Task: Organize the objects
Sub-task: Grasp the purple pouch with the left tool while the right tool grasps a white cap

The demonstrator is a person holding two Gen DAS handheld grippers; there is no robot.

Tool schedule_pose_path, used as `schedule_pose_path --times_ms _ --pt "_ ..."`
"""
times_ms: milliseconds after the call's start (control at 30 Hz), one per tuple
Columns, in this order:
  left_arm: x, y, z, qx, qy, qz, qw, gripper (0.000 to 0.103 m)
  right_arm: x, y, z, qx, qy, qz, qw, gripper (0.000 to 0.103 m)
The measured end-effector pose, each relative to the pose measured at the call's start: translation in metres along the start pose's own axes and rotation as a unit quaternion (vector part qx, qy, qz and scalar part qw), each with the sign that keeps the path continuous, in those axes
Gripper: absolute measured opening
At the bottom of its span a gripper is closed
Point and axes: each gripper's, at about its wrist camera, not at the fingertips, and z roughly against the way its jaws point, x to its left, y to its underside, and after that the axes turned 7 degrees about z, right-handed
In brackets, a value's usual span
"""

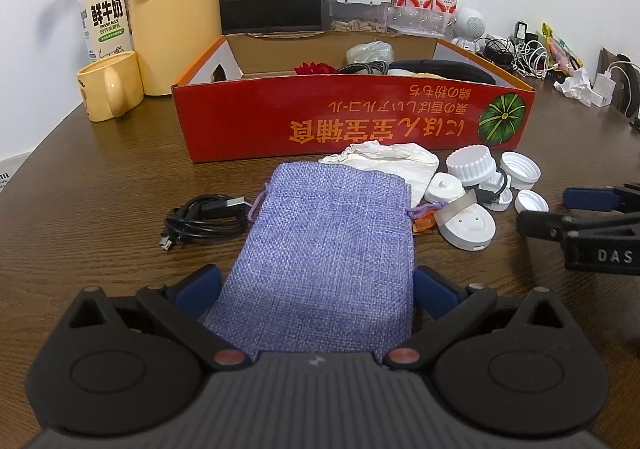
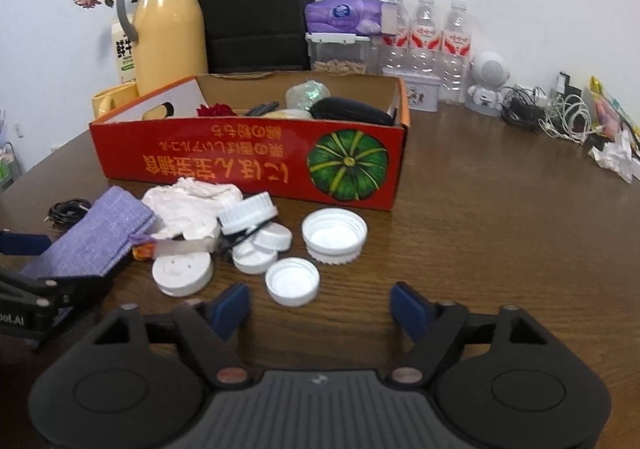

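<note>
- Two handheld grippers over a brown wooden table (image 2: 500,217), each aimed down at a scatter of small things in front of an orange cardboard box (image 2: 248,165).
- Left gripper (image 1: 316,289): blue pads sit either side of the near end of a purple burlap pouch (image 1: 324,241). The cloth fills the gap between them, but whether the pads actually press it I cannot tell.
- Right gripper (image 2: 320,309): fingers partly spread, nothing between them, only bare table. A small white cap (image 2: 292,281) lies just ahead of the left pad, apart from it.
- Pouch: lies flat on the table near the box's front wall, drawstring end toward the box. Judged light, soft and floppy; it will sag if lifted by one end, so a pinch across the flat body or at the gathered neck seems best.
- White caps: the small one, a large open cap (image 2: 334,235) and several more piled beside a round white puck (image 2: 182,273). Judged light, rigid, smooth; likely to skid, best taken across the rim.
- Crumpled white paper (image 2: 188,205): touching the pouch's far corner; judged very light and crushable.
- Black cable (image 1: 204,221): coiled just left of the pouch; limp, best gripped across the bundle.
- Box: already holds a red flower, a dark case and other items.
</note>
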Motion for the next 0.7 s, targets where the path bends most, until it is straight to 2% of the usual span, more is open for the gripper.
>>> schedule_pose_path --times_ms 100,167,233,300,700 --pt "0.0001 0.0001 0.0000 0.000 0.000 0.000 1.0000 0.103 0.0024 -0.0044 -0.0040 -0.004 -0.003 0.001 1.000 0.063" --pt "0.0001 0.0000 0.0001 0.000 0.000 0.000 1.0000 0.103 0.0036 -0.0067 -0.0055 -0.007 -0.006 0.003 1.000 0.053" --pt "0.0001 0.0001 0.0001 0.000 0.000 0.000 1.0000 0.103 0.0054 -0.0073 -0.0050 -0.011 -0.012 0.009 1.000 0.035" --pt "0.0002 0.0001 0.0001 0.000 0.000 0.000 1.0000 0.103 0.0061 -0.0070 -0.0036 -0.014 -0.019 0.011 1.000 0.028" --pt "-0.0001 0.0005 0.0002 -0.001 -0.001 0.000 1.0000 0.103 0.0065 -0.0048 0.0003 -0.019 -0.025 0.009 0.999 0.027"
